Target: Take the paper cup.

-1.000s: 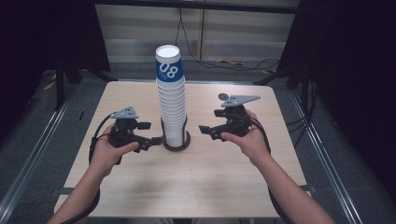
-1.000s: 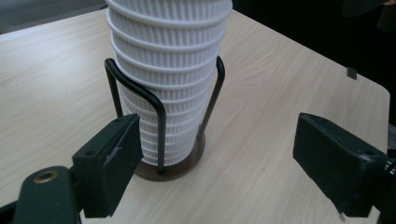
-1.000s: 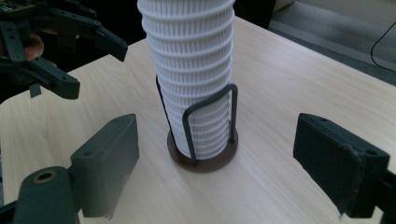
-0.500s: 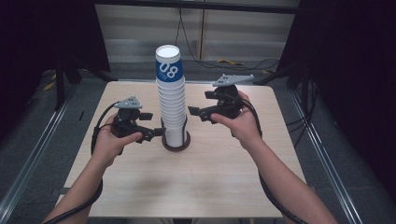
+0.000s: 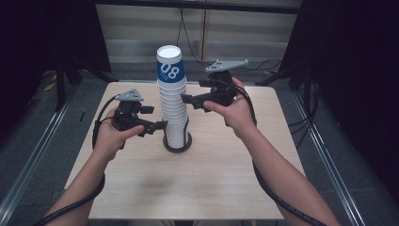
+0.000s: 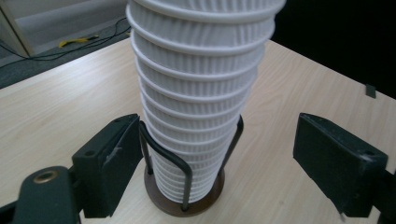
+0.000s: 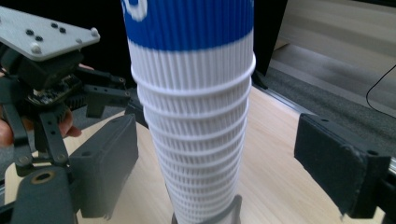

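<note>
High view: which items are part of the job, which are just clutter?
In the job:
- tall stack of ribbed white paper cups, blue-banded top cup
- round brown wire-framed cup holder
- left gripper, jaws open
- right gripper, jaws open

Lying about:
- black cables on floor

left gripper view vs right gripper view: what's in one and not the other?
Left gripper view alone: the round brown base and the black wire holder around the foot of the cup stack, seen in full.

Right gripper view alone: the top cup's blue band and, beyond the stack, the left gripper with its grey plate.

Both: the white ribbed cups between that gripper's own open black fingers, on the wooden table.
</note>
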